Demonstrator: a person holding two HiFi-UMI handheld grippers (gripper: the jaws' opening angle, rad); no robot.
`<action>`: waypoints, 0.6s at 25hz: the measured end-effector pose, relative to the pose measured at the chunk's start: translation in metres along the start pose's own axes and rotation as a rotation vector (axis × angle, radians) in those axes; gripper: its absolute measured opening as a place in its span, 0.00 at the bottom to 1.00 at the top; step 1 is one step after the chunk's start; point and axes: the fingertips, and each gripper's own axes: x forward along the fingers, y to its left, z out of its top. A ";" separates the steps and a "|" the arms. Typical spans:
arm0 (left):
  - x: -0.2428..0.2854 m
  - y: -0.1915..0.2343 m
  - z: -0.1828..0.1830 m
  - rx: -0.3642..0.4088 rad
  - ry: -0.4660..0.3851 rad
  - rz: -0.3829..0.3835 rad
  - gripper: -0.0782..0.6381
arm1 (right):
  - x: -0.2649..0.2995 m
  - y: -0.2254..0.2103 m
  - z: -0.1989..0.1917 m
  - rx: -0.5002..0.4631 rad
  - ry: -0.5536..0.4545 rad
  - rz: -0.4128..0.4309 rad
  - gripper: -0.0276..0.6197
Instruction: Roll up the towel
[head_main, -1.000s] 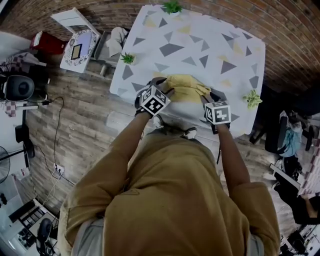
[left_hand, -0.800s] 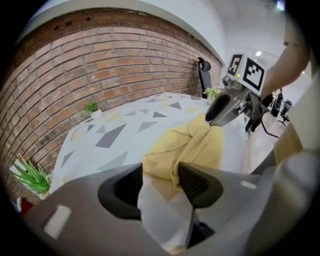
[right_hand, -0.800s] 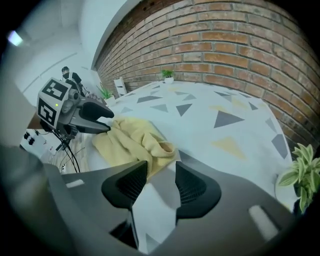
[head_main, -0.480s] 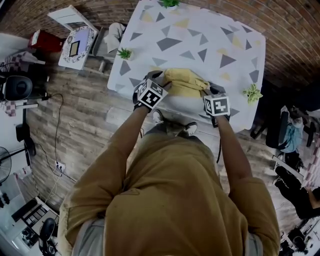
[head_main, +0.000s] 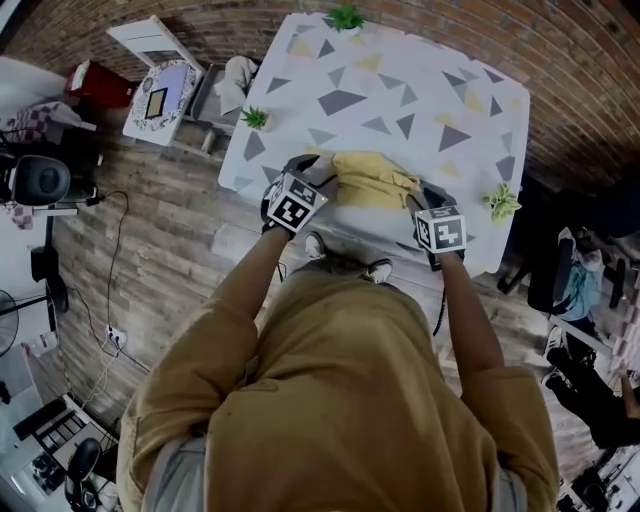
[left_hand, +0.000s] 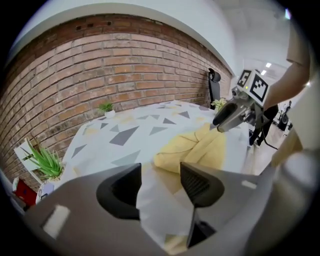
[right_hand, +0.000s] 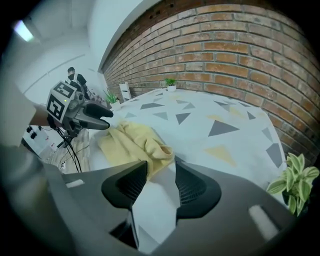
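Left tool (left_hand: 160, 172) rolled slightly; it and right tool (right_hand: 161, 172) gape empty beside towel (head_main: 372, 180).

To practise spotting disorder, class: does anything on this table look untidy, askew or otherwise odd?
The yellow towel at the table's near edge lies bunched in uneven folds, neither a neat roll nor a flat sheet. Nothing looks spilled or damaged.
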 end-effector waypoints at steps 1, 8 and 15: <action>-0.004 0.000 0.000 -0.003 -0.007 0.002 0.48 | -0.002 0.000 0.001 -0.013 -0.008 0.000 0.29; -0.024 -0.013 0.009 0.070 -0.058 -0.019 0.48 | -0.015 -0.008 0.008 -0.027 -0.057 -0.012 0.29; -0.031 -0.053 -0.004 0.212 -0.046 -0.157 0.47 | -0.023 0.036 0.013 -0.353 -0.087 0.109 0.29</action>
